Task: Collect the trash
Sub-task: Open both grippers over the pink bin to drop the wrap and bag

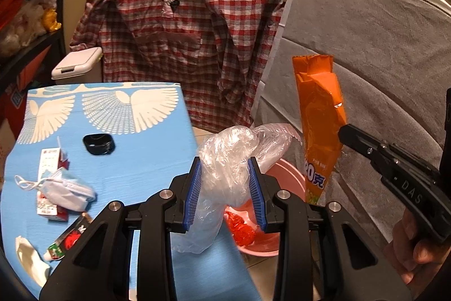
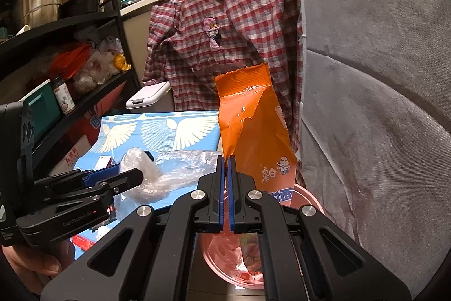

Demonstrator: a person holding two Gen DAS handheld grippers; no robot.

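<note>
A red-and-white checked shirt (image 1: 183,27) hangs behind the table (image 1: 157,154), which is covered in a light-blue cloth printed with white wings. Left on that cloth are a crumpled pale-blue face mask (image 1: 66,189) lying over a small red-and-white carton (image 1: 50,160), a black rounded-square case (image 1: 98,144), a small red-and-green sachet (image 1: 69,240) and a crumpled white paper scrap (image 1: 29,258). A white lidded bin (image 1: 77,64) stands beyond the table's far edge, and a grey fabric-covered panel (image 1: 366,69) fills the right side.

Just beside the table's right edge sits a round pink plastic basin (image 1: 284,182) on the floor, with red wrappers (image 1: 241,229) already inside.

The tall orange foil snack bag (image 2: 253,131) stands upright, long axis vertical, its torn open top upward, directly above the basin. The right gripper (image 2: 226,177) has its blue-padded fingers pressed together on the bag's lower edge.

The left gripper (image 1: 225,188) has its fingers partly apart, clamped on a crumpled clear plastic bag (image 1: 225,171) that bulges above them and droops below, over the table's edge next to the basin.
</note>
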